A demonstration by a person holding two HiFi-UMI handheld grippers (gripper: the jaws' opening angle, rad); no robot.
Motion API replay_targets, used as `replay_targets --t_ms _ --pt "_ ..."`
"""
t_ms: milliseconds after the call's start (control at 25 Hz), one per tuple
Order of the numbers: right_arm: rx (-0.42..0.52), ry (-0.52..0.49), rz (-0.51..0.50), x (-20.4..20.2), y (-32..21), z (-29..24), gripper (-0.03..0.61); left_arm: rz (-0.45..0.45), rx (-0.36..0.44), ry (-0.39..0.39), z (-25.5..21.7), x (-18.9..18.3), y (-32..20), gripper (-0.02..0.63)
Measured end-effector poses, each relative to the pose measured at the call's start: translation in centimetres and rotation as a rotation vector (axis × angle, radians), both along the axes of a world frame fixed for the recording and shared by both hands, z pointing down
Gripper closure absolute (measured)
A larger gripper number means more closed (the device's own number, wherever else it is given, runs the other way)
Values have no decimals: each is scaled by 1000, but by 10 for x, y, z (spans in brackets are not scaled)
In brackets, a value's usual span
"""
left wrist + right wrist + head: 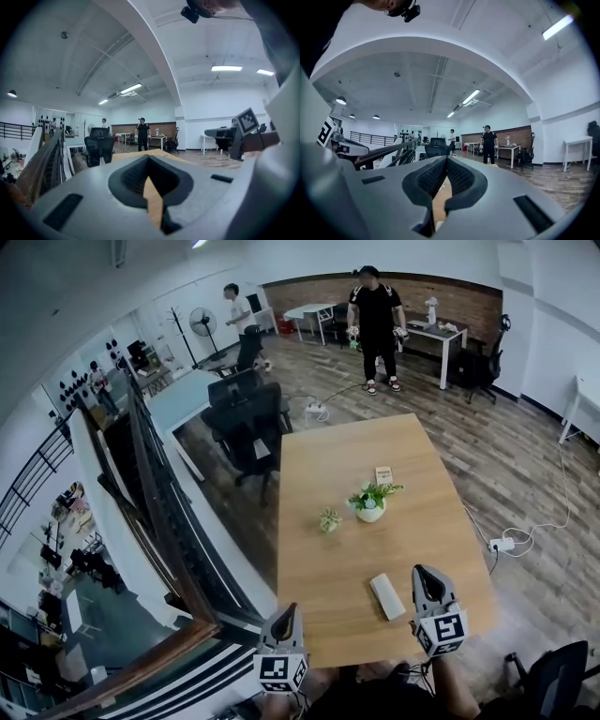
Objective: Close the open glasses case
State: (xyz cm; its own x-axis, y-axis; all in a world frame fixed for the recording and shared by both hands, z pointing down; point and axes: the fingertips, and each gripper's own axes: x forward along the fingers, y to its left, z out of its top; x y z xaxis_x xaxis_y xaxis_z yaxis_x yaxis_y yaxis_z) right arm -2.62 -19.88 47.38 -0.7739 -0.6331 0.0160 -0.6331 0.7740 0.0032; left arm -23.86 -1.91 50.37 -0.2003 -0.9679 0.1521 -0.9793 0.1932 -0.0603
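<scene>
Left tool (287,610) and right tool (425,571) closed, empty, at counter (328,465) edge. Case (386,595) beside right tool and plant (371,501) beyond: head view only.

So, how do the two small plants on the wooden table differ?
The bigger plant spreads wide, leafy stems; the smaller plant is only a low tuft. The bigger plant stands in a round white pot; the smaller plant's pot cannot be made out. In the head view, the smaller plant sits left of the bigger plant. Both are green and stand apart on the table.
</scene>
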Motion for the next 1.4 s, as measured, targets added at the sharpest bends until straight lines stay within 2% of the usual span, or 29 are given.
replay_targets --t_ms 200,520,1400 --pt "-9 2 12 7 -3 -5 563 -5 -2 4 -4 0 -2 615" --pt "27 17 19 11 -3 -12 563 -1 -5 3 -2 2 -5 615" --pt "-13 14 26 14 -8 -5 563 15 -18 -13 -2 8 -11 615"
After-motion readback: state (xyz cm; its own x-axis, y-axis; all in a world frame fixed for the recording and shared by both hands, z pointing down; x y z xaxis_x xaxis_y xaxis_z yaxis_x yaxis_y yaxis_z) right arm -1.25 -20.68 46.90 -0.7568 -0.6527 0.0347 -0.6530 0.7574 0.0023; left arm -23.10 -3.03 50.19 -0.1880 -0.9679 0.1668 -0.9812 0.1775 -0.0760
